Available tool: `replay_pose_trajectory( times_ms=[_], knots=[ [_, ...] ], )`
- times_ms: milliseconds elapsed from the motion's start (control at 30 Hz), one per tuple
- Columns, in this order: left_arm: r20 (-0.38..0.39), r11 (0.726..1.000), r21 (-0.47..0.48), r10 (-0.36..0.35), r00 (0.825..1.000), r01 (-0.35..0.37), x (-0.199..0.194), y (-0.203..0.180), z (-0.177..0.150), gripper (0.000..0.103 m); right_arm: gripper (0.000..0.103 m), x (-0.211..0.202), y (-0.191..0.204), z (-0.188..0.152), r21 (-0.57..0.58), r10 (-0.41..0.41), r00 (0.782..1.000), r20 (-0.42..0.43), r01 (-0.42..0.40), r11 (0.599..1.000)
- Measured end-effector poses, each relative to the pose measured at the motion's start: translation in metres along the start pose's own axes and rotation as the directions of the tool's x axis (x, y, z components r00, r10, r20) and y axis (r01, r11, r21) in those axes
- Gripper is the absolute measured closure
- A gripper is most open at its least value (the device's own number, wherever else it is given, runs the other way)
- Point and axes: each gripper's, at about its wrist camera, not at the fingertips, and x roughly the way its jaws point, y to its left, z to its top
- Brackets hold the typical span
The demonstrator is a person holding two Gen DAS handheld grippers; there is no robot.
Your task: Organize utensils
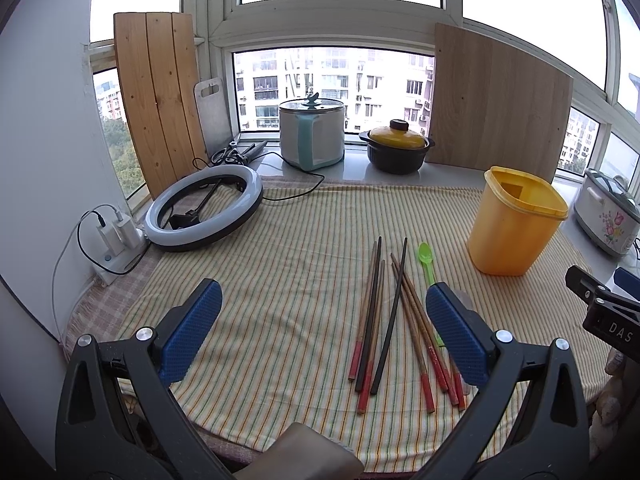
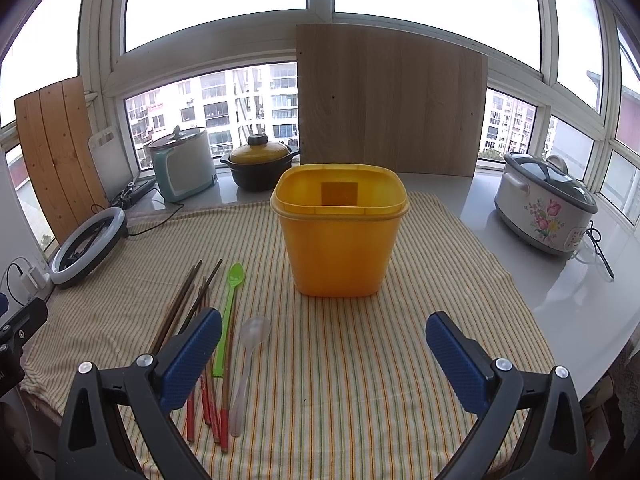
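Note:
Several chopsticks (image 1: 376, 316), brown with red ends and two black, lie in a loose bunch on the striped cloth (image 1: 280, 280). A green plastic spoon (image 1: 426, 260) lies to their right; a clear spoon (image 2: 251, 344) lies beside it. A yellow tub (image 1: 516, 220) stands open and upright at the right, and straight ahead in the right wrist view (image 2: 340, 236). My left gripper (image 1: 323, 334) is open and empty above the cloth, left of the chopsticks. My right gripper (image 2: 323, 360) is open and empty in front of the tub; the chopsticks (image 2: 188, 312) and green spoon (image 2: 229, 312) lie at its left finger.
A ring light (image 1: 204, 208) and power strip (image 1: 116, 240) sit at the left. A rice cooker (image 1: 312, 132), a yellow-lidded pot (image 1: 396, 146) and two wooden boards (image 1: 500, 104) line the windowsill. A floral slow cooker (image 2: 544, 208) stands at the right.

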Motion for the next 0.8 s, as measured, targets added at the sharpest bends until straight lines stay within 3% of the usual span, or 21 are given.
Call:
replay_pose_trajectory(
  times_ms=[567, 800],
  knots=[
    [-0.032, 1.0, 0.004, 0.006, 0.999, -0.006, 0.011, -0.001, 0.006, 0.0, 0.0, 0.01, 0.002, 0.006, 0.0, 0.008, 1.0, -0.026, -0.008, 1.0],
    [-0.126, 0.999, 0.031, -0.024, 0.992, 0.028, 0.041, 0.012, 0.008, 0.0, 0.0, 0.035, 0.0, 0.009, 0.01, 0.058, 0.994, -0.09, -0.058, 0.998]
  ],
)
